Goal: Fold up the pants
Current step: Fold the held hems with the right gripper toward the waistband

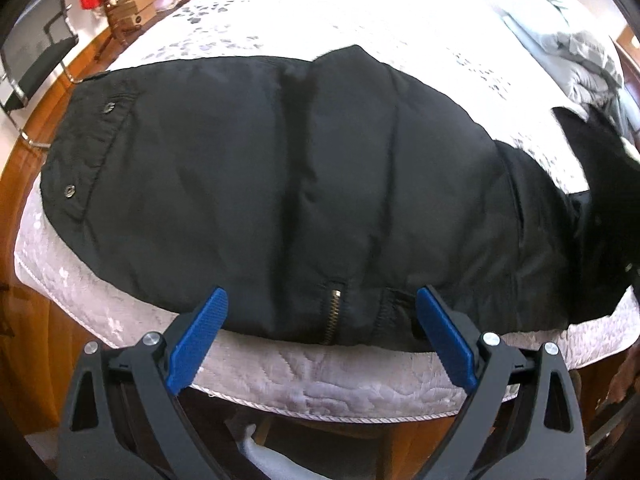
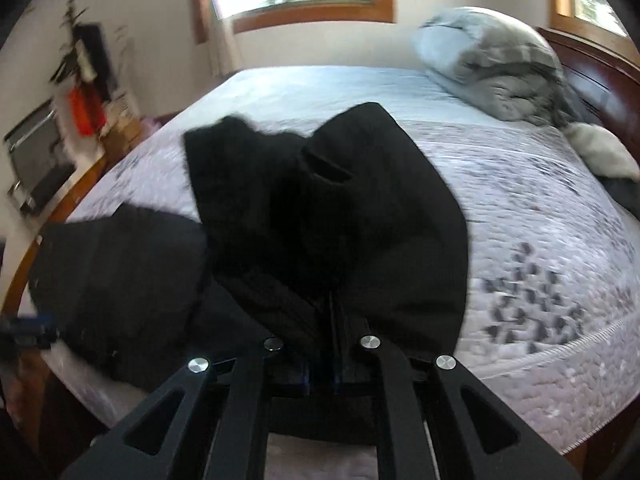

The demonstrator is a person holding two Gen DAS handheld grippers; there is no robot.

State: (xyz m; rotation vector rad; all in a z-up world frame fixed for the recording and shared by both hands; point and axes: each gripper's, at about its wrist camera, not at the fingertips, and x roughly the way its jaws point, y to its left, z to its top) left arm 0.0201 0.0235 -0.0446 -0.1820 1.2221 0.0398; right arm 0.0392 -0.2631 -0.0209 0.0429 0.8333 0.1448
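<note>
Black padded pants lie across the near edge of a bed with a pale quilted cover. The snap waistband is at the left and a brass zipper is at the near edge. My left gripper is open, its blue pads spread on either side of the zipper area, at the pants' near edge. In the right wrist view my right gripper is shut on the pant legs. It holds them up off the bed, and the black cloth drapes over and hides the fingertips.
A folded grey duvet and a white cloth lie by the dark wooden headboard. A metal-framed chair, cardboard boxes and a red item stand left of the bed. The wooden bed frame runs along that side.
</note>
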